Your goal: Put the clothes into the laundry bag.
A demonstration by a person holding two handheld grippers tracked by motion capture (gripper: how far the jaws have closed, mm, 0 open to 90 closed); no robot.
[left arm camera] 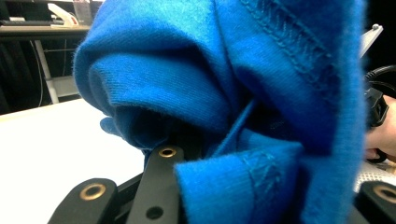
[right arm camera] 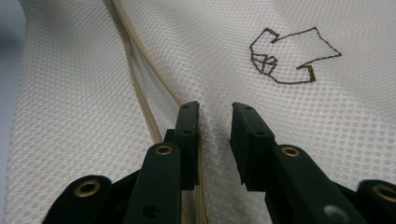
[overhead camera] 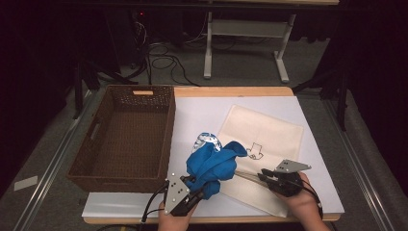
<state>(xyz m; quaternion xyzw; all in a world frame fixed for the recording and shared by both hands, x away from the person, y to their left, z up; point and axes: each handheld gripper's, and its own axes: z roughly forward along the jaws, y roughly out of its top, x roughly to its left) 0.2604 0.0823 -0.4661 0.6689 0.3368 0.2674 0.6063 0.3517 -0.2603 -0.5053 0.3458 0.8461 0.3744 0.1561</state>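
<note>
Wicker basket (overhead camera: 120, 137) sits empty beside the mesh laundry bag (overhead camera: 269, 139), so nothing is packed yet. Your left gripper (overhead camera: 192, 192) has its fingers clamped on the blue garment (overhead camera: 214, 166), lifted at the bag's near-left edge. Your right gripper (overhead camera: 262, 176) pinches the bag's mesh beside the zipper; loading remains.

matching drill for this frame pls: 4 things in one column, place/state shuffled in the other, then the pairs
Things:
1. blue garment
2. mesh bag
3. basket
4. right gripper

Place or state:
A. brown, at the table's left, nothing inside
B. bunched, lifted in the left gripper
C. cream, flat on the white sheet, brown stitched figure
D. jaws pinching a fold of mesh beside the zip

Pairs: 1-B, 2-C, 3-A, 4-D
</note>
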